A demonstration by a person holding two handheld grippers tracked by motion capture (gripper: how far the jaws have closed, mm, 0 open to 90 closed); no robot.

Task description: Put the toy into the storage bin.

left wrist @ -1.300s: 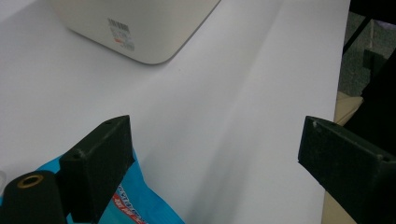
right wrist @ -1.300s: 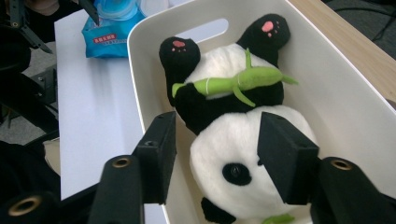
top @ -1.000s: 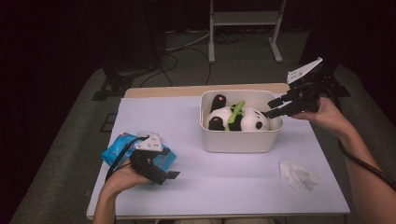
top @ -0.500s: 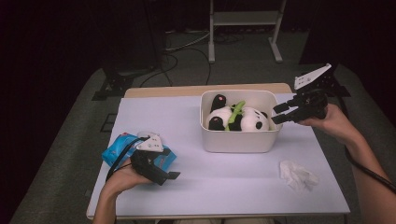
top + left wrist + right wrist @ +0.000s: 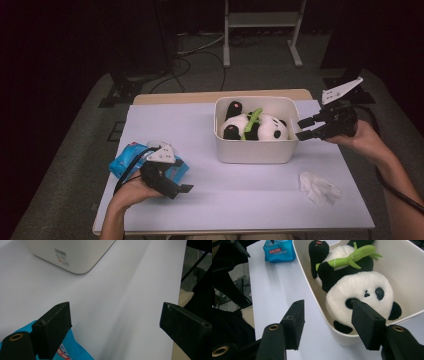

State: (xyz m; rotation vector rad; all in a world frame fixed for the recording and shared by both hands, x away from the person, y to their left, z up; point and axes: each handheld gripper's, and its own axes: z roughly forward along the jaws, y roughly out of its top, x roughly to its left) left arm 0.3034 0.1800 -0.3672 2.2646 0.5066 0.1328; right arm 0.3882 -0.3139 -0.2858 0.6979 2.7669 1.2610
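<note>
High view: my right gripper hangs in the air just beside the right wall of the white bin, its jaws spread and holding nothing. A plush panda lies inside the bin with a green bamboo sprig across its body. Right gripper view looks along my parted jaws at the panda, its face turned up and its head near the bin's closest corner. My left gripper rests low over the white table at the front left, jaws spread wide and empty, with a blue packet lying partly under that hand. In the left gripper view the packet shows beside one jaw, well apart from the bin. A crumpled white tissue lies on the table at the front right.
</note>
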